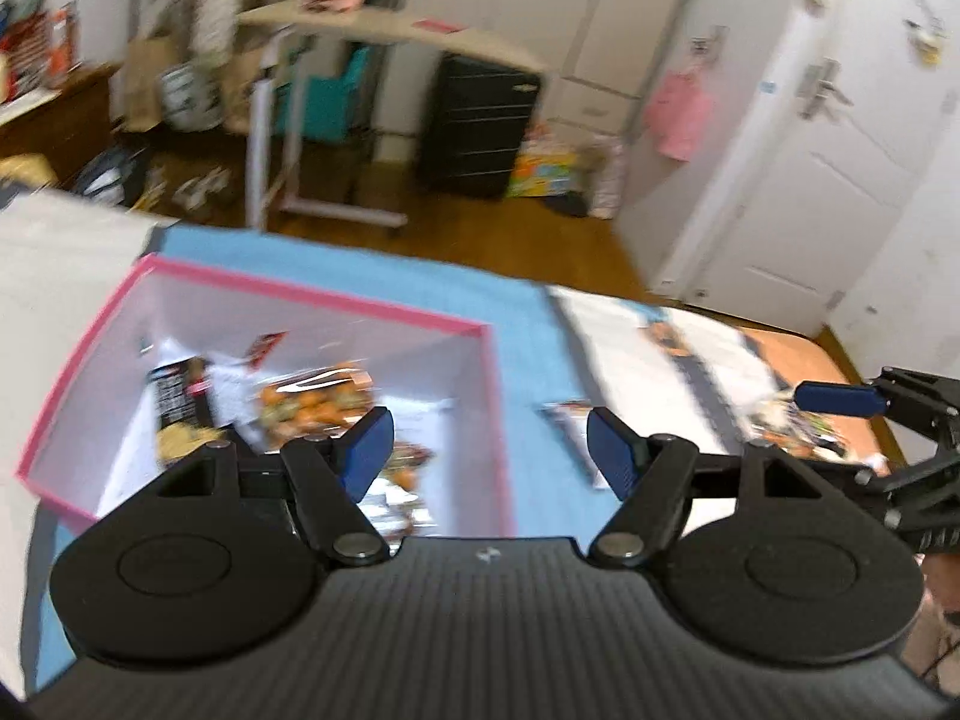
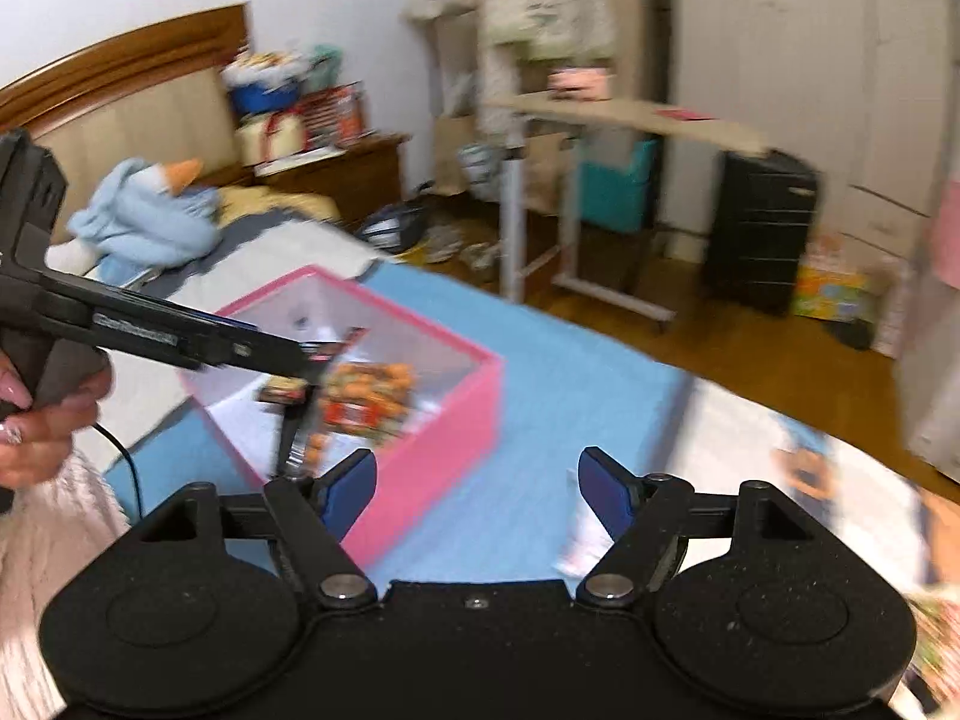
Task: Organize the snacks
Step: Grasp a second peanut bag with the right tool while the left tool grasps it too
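Snack packets (image 1: 312, 402) lie heaped inside an open box with pink walls (image 1: 90, 372) and a white lining, which sits on a blue sheet (image 1: 528, 336) spread over a bed. Most are blurred; one shows orange printing, another is dark.

From the left wrist camera, the left gripper (image 1: 491, 447) hangs above the box's right wall, jaws spread apart with nothing between the blue pads (image 1: 369, 441). More packets (image 1: 792, 432) lie loose outside the box to the right, on a white and orange patterned cover. Only this view shows them clearly, along with a white door (image 1: 810, 138) and the tip of the right gripper entering at the right edge.

From the right wrist camera, the right gripper (image 2: 477, 489) is also spread wide and empty, above the blue sheet just right of the box. This view alone shows the person's hand (image 2: 42, 414) gripping the left tool's handle, a wooden headboard (image 2: 120, 54) and a pale blue plush toy (image 2: 150, 210). Both views share a rolling side table (image 2: 600, 108) and a black drawer unit (image 2: 762, 228) on the wooden floor.
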`<action>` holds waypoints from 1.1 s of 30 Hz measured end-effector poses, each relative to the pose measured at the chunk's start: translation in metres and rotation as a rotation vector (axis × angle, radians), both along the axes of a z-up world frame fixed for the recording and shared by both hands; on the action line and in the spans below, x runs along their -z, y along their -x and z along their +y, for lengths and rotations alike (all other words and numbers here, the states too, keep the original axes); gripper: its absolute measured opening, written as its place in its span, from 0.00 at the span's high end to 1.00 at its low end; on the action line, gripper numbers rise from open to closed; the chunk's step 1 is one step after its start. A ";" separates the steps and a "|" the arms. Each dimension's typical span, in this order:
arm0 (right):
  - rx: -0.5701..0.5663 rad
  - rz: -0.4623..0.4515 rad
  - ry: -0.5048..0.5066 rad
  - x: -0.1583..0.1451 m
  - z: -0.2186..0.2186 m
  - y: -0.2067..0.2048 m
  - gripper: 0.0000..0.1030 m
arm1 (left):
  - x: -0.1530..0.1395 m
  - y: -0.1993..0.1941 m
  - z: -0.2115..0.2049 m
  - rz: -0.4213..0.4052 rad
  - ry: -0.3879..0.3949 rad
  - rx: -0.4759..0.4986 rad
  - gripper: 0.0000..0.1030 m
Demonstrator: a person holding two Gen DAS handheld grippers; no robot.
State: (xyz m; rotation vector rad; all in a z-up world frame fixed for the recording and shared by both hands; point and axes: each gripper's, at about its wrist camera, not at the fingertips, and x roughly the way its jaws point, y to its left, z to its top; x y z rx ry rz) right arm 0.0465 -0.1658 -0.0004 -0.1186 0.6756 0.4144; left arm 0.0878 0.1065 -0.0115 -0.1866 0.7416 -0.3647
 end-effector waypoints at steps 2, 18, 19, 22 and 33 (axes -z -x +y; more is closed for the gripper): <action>0.075 0.007 0.027 -0.004 -0.033 0.015 0.23 | -0.006 0.005 -0.019 -0.012 0.003 0.058 0.31; 0.415 0.325 -0.281 0.098 -0.200 0.021 0.23 | 0.043 -0.027 -0.193 0.160 0.016 0.386 0.24; 0.422 0.343 -0.287 0.105 -0.204 0.018 0.23 | 0.053 -0.032 -0.202 0.198 0.035 0.399 0.26; 0.444 0.385 -0.293 0.123 -0.212 0.012 0.23 | 0.078 -0.043 -0.223 0.278 0.072 0.411 0.26; 0.468 0.437 -0.328 0.166 -0.225 -0.001 0.27 | 0.140 -0.065 -0.304 0.365 0.035 0.438 0.43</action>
